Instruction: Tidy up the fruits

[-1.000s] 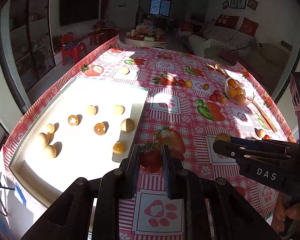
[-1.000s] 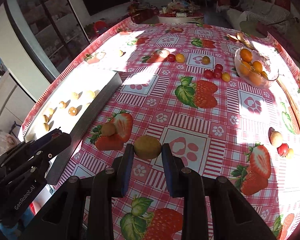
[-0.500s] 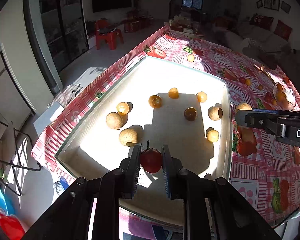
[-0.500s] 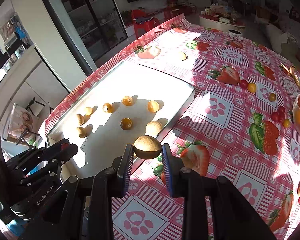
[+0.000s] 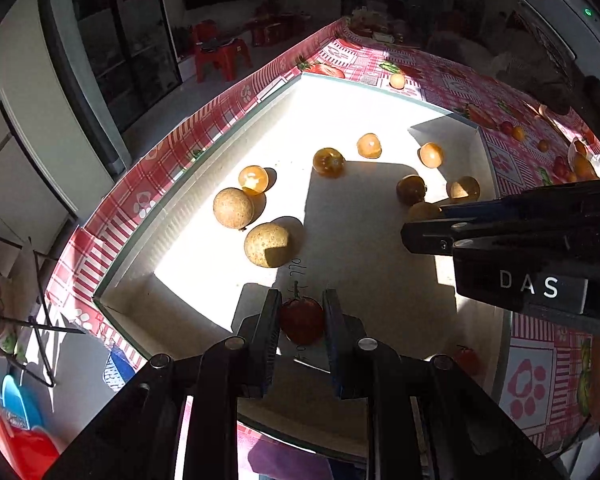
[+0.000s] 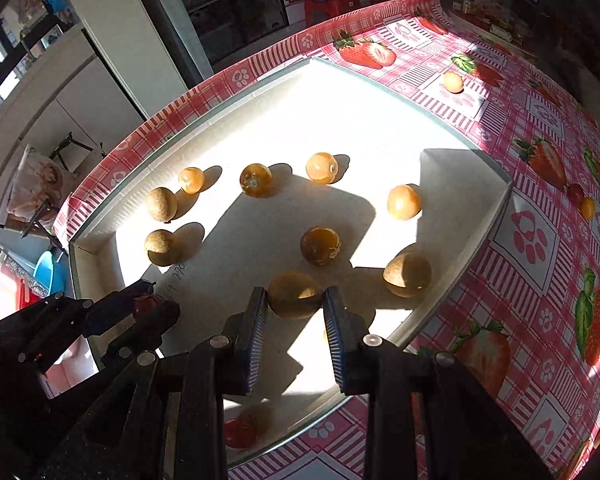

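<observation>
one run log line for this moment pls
left gripper: shut on red tomato | right gripper: shut on brown fruit | both over white tray | nothing released yet

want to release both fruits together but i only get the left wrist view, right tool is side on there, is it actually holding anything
Observer: Yes. In the right wrist view the right tool is shut on a brown round fruit, over the white tray.
Operator: anything close to it that it could knock
Observer: Another brown fruit sits just to its right near the tray wall, apart from the held one, with a gap between it and the tool's finger.
</observation>
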Available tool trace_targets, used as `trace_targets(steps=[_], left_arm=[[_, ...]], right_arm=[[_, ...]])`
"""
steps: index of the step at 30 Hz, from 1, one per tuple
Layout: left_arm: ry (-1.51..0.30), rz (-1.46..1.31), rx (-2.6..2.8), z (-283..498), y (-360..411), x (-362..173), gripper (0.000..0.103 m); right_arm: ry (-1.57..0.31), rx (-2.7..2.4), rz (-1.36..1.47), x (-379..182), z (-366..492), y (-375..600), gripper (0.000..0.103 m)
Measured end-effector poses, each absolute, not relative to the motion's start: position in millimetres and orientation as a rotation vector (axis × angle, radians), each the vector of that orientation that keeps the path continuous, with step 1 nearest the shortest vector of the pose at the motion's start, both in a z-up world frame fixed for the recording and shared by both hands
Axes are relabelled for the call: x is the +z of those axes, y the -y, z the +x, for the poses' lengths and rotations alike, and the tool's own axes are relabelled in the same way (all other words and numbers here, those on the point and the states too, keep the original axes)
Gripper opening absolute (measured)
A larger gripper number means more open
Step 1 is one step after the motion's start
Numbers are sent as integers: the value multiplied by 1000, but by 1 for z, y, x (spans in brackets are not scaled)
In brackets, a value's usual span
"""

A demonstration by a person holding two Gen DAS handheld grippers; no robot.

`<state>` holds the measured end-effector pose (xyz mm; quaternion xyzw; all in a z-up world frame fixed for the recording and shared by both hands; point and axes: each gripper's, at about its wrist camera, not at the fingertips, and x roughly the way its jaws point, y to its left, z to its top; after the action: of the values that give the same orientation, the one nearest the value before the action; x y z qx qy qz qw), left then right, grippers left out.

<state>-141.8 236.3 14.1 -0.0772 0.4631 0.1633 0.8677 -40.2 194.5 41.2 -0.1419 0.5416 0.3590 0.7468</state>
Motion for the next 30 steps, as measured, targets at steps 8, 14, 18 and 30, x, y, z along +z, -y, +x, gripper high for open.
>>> trace_targets(steps=[8, 14, 18, 30], left_arm=[[-926, -175, 356, -151, -240, 17, 75], [-912, -196, 373, -157, -240, 25, 75], [-889, -178, 377, -162, -232, 34, 76], [-873, -170, 385, -178, -209, 46, 103]], right_arm=[[-1187, 779, -354, 39, -38, -205, 59], [-1151, 781, -294, 64, -38, -196, 71], [-1088, 747, -303, 80, -48, -182, 80], [-1059, 632, -242, 93, -68, -138, 103]])
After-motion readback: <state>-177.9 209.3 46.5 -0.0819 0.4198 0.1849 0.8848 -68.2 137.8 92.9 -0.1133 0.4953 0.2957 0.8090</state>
